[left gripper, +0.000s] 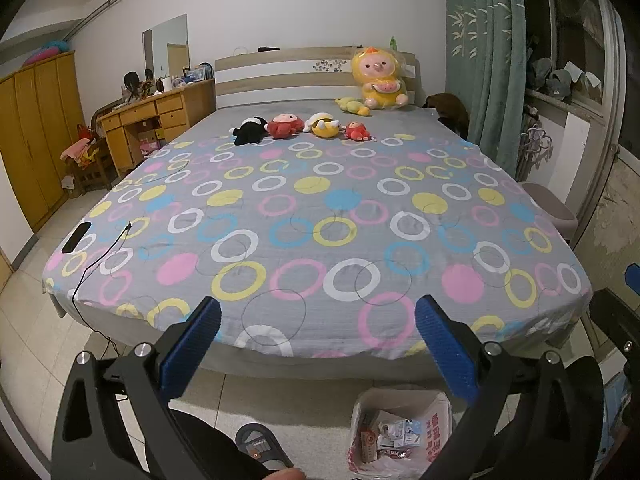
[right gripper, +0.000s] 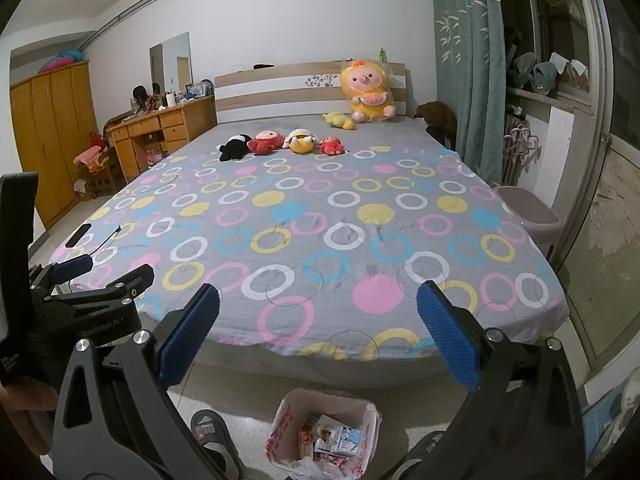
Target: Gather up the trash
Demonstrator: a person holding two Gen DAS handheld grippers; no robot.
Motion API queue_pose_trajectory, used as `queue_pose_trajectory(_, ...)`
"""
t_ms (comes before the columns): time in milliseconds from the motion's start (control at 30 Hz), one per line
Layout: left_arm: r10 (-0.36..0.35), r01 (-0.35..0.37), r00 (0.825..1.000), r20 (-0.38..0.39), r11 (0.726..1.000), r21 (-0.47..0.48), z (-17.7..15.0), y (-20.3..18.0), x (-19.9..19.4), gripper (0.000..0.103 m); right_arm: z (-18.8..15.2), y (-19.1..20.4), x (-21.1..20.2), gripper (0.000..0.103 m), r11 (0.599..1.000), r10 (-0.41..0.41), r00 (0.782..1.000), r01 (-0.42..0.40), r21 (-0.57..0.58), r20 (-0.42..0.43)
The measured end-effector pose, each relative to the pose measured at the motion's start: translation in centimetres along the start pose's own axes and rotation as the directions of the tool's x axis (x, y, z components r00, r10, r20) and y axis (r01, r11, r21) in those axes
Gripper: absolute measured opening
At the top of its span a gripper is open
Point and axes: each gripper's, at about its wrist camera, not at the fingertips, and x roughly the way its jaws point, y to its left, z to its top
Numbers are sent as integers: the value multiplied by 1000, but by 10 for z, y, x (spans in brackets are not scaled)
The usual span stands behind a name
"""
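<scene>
The trash bag (right gripper: 324, 436), lined in red-printed white plastic and already holding wrappers and small cartons, sat on the floor at the foot of the bed (right gripper: 312, 240), beside a slippered foot (right gripper: 210, 436). Above it the right gripper (right gripper: 318, 312) stood wide apart and empty, and the left gripper (left gripper: 318, 320) likewise. No loose litter showed on the spread. The likeliest slip from here would be a careless step or low sweep tipping the soft, unsupported bag and spilling it.

Grey bedsheet (left gripper: 320, 216) with pink, yellow, blue, white rings, yellow wardrobe (left gripper: 36, 132)
</scene>
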Motion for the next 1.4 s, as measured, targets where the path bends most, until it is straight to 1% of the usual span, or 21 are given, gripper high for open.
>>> queue_pose_trajectory(200,-3,3,1000,-1,1000,13,2,-1,-2,95,1,0,-1,96,1000,2,1000,-2,4,3)
queue_pose_trajectory(1167,-10,10,1000,-4,1000,17,0,-7,0,95,1,-1,-1,96,1000,1,1000,-1,5,2)
queue_pose_trajectory(1267,-31,31,1000,3,999,23,-3,-8,0,95,1,-1,-1,96,1000,2,1000,-2,6,3)
queue_pose_trajectory(1400,-17,17,1000,13,999,45,-6,-11,-2,95,1,-1,-1,96,1000,2,1000,-2,5,2)
